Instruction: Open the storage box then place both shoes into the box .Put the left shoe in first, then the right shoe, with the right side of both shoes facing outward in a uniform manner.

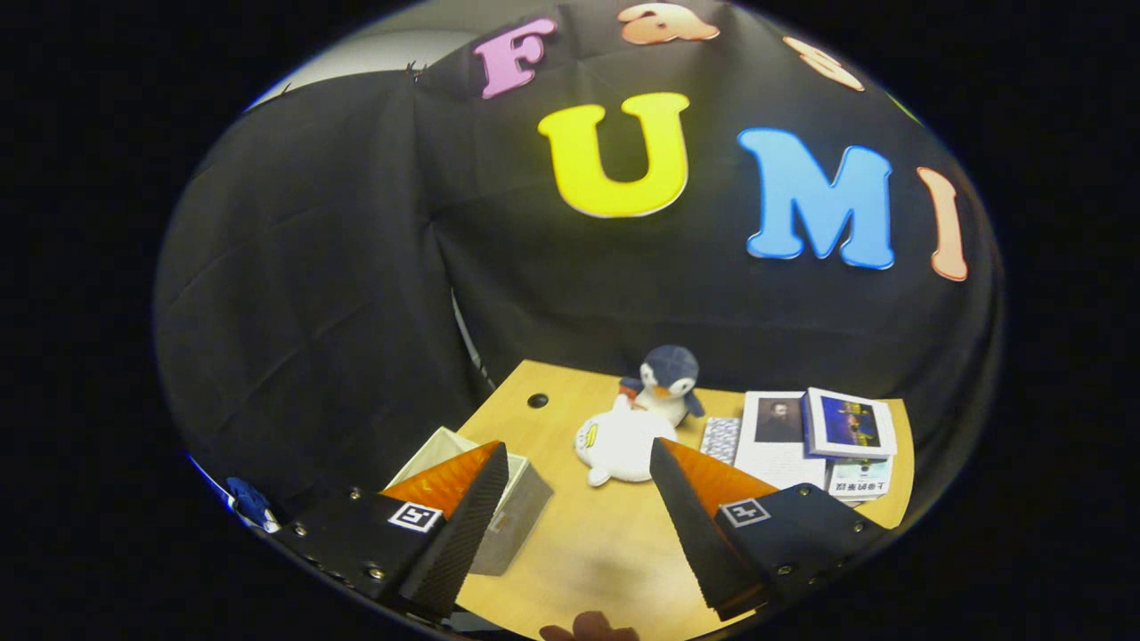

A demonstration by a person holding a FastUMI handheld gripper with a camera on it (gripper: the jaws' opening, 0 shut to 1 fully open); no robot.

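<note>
Pale translucent storage box [517, 499] sits at the table's edge, partly behind one finger; top looks open

Black cloth [356, 267] hangs as the booth's wall, creased in a grid of fold lines and drawn into a vertical seam behind the corner of the worktop. Above its upper edge a strip of pale wall [392, 49] shows. The worktop [606, 534] is light wood with a small dark round hole [537, 401] near its far edge.
</note>
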